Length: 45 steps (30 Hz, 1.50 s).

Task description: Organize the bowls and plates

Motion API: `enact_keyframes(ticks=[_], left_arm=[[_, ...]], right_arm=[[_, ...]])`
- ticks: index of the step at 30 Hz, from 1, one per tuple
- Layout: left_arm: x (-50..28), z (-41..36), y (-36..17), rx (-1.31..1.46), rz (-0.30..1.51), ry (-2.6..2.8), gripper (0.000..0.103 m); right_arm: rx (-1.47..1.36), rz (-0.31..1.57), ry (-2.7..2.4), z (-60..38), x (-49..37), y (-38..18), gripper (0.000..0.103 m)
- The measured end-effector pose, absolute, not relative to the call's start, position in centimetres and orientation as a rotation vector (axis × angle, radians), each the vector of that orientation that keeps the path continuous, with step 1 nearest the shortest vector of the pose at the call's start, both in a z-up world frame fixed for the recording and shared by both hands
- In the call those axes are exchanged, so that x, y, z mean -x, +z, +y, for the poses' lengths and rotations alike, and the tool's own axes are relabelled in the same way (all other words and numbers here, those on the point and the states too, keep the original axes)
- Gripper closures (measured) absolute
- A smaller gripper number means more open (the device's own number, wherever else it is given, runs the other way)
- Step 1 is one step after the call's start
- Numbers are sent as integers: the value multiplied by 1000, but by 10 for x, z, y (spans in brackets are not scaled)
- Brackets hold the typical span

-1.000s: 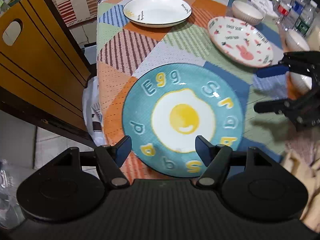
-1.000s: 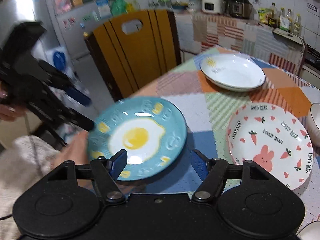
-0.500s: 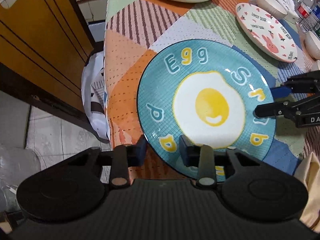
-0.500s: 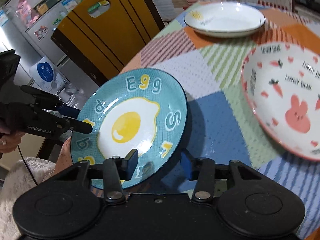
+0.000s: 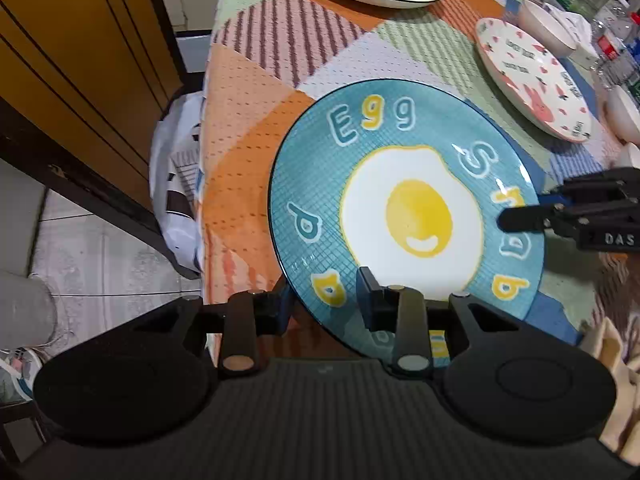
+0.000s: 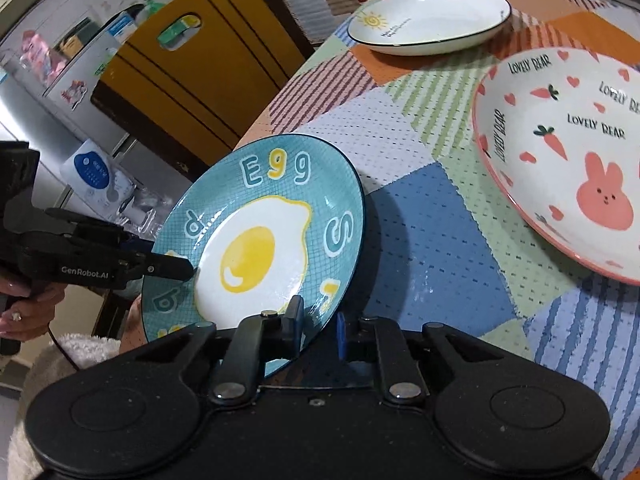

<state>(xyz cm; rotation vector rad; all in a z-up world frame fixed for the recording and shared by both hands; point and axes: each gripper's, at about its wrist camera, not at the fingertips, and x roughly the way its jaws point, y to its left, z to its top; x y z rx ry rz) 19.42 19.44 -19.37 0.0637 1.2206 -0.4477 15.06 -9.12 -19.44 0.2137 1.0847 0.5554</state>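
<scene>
**Egg plate gripped from both sides at the table's near edge**

The left gripper pinches the teal egg plate by its near rim; the right gripper clamps the opposite rim, tilting it off the patchwork tablecloth. Next likely comes carrying it onto the empty rabbit plate or the empty white sun plate at the far edge.

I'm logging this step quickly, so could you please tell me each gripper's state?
Left gripper: shut on the egg plate rim.
Right gripper: shut on the same plate's opposite rim.
</scene>
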Motion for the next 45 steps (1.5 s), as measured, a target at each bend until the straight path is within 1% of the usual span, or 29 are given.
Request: enact_keyframes(ticks=[6,11,16,23,33,45], left_arm=[[-180,181,-177,-82,1172,-467,72],[-176,164,-152,-79,1114,-483,72],[-180,144,-127,-70,1077,-529,72],[-194,110,-112,-60,1049,-558,72],[-224,54,-110,-44,1046,-605,72],[-264,-2,-146,-27,1132,-623,72]], right_arm=[[-203,1067,572,-104,-150,-188,82],[-201,1016,577,-122,-144,-168,82],[-219,981,557,-146,-144,-145,82],[-211,949,527,-183,-153,-122,82],[-180,930,485,-234,-173,-106,82],[-179,982,425,-284,-198,-127,82]])
